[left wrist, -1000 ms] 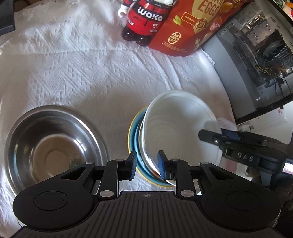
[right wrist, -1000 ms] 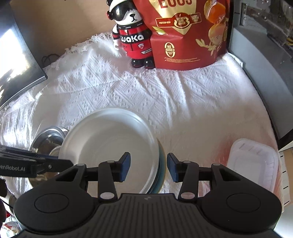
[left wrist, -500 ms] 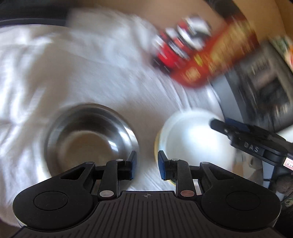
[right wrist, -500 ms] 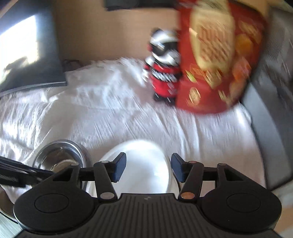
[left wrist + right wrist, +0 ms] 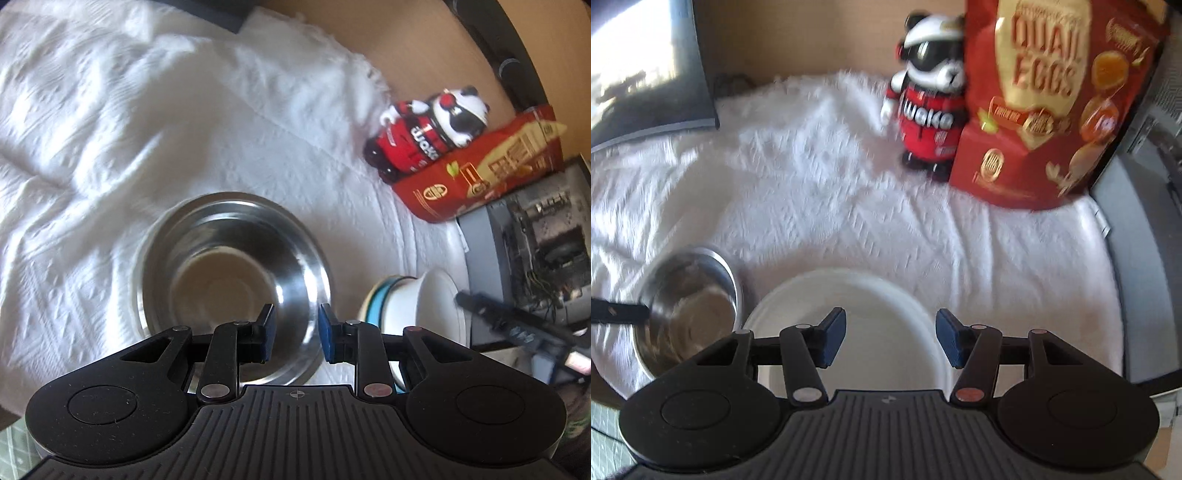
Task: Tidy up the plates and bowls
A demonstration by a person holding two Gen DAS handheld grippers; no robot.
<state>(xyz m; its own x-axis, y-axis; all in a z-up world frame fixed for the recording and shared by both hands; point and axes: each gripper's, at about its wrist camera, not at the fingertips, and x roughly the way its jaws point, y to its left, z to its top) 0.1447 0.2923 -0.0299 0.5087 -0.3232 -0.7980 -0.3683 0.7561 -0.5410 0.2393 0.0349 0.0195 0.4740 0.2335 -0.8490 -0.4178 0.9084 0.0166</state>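
Note:
A steel bowl (image 5: 236, 266) stands on the white cloth. My left gripper (image 5: 293, 334) hovers over its near right side, open by a narrow gap with nothing between the pads. To the right, a white bowl (image 5: 436, 306) sits on a stack of blue and yellow-rimmed plates (image 5: 376, 306). In the right wrist view the white bowl (image 5: 871, 306) lies just under my right gripper (image 5: 890, 339), which is open wide and holds nothing. The steel bowl (image 5: 694, 295) is at its left, with a left finger (image 5: 617, 312) over it. A right finger (image 5: 480, 302) reaches over the white bowl.
A bear-shaped red bottle (image 5: 931, 107) and a red quail-egg bag (image 5: 1052, 110) stand at the back of the white cloth (image 5: 812, 184). A dark monitor (image 5: 646, 74) leans at the back left. An open computer case (image 5: 535, 251) borders the right edge.
My left gripper swung left from the white bowl to over the steel bowl. My right gripper widened and rose off the white bowl's rim; the bowl, tilted before, now rests level on the plates.

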